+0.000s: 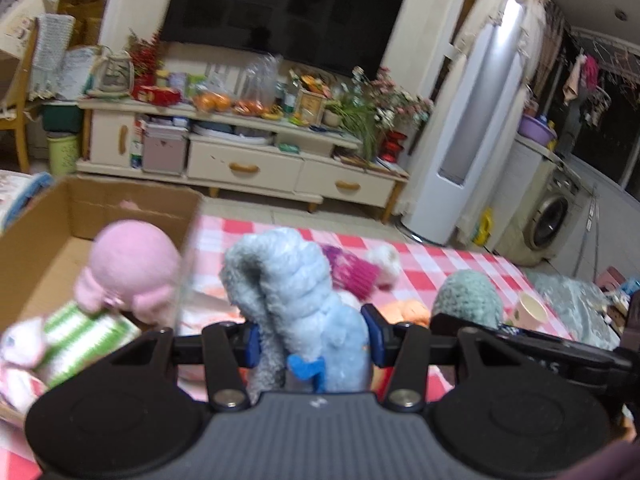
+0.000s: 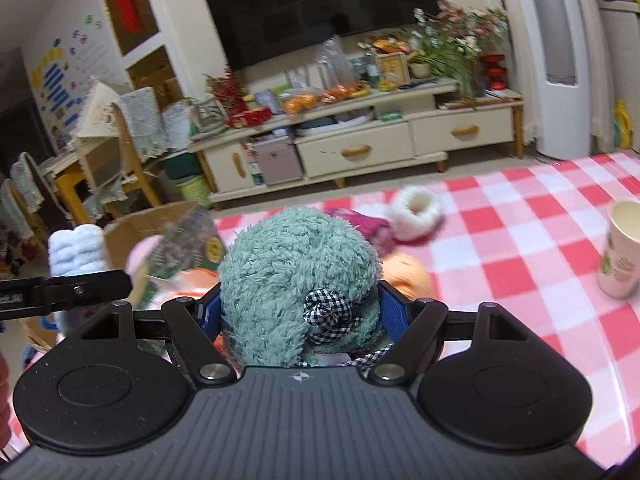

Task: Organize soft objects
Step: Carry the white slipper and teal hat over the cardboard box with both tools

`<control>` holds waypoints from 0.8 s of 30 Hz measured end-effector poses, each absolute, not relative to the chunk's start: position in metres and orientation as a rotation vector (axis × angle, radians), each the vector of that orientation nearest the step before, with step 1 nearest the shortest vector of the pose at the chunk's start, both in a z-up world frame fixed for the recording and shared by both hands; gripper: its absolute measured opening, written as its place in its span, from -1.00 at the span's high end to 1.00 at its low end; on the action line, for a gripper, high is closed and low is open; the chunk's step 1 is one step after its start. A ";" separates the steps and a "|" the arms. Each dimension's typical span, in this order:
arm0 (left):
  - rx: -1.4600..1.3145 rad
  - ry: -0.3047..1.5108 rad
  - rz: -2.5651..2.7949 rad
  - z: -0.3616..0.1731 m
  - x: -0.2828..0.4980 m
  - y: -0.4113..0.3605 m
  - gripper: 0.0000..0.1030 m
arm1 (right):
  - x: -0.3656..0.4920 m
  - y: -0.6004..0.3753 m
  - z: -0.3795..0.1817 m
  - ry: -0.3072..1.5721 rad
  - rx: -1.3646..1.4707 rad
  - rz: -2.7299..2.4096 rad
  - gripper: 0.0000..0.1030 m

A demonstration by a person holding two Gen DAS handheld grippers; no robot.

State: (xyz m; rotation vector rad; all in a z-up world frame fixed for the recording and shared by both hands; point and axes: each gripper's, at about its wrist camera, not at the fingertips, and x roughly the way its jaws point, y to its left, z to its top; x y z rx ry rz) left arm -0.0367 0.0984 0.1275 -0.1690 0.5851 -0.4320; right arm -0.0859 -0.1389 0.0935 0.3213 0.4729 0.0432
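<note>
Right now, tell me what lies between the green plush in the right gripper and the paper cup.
An orange plush lies beside the green plush; past it only bare red-checked cloth runs to the paper cup. The right wrist view shows this.

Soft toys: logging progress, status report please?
Left gripper shut on blue plush. Right gripper shut on teal plush. Cardboard box left, unobstructed.

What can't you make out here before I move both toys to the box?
- Box floor, left wrist view: covered by pink plush and striped toy; motion blur too.
- Blue toy lower body, left wrist: behind the left gripper.
- Green toy face, right wrist: turned away, base behind the right gripper.
- Cup: cut off by the right edge.
</note>
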 end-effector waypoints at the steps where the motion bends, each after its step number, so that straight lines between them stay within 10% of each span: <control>1: -0.174 0.578 -0.418 0.130 -0.035 0.104 0.07 | -0.082 -0.135 0.096 0.468 0.319 0.057 -0.82; 24: -0.351 0.561 -0.003 0.133 0.009 0.226 0.06 | 0.040 0.003 0.144 0.435 0.245 0.450 -0.83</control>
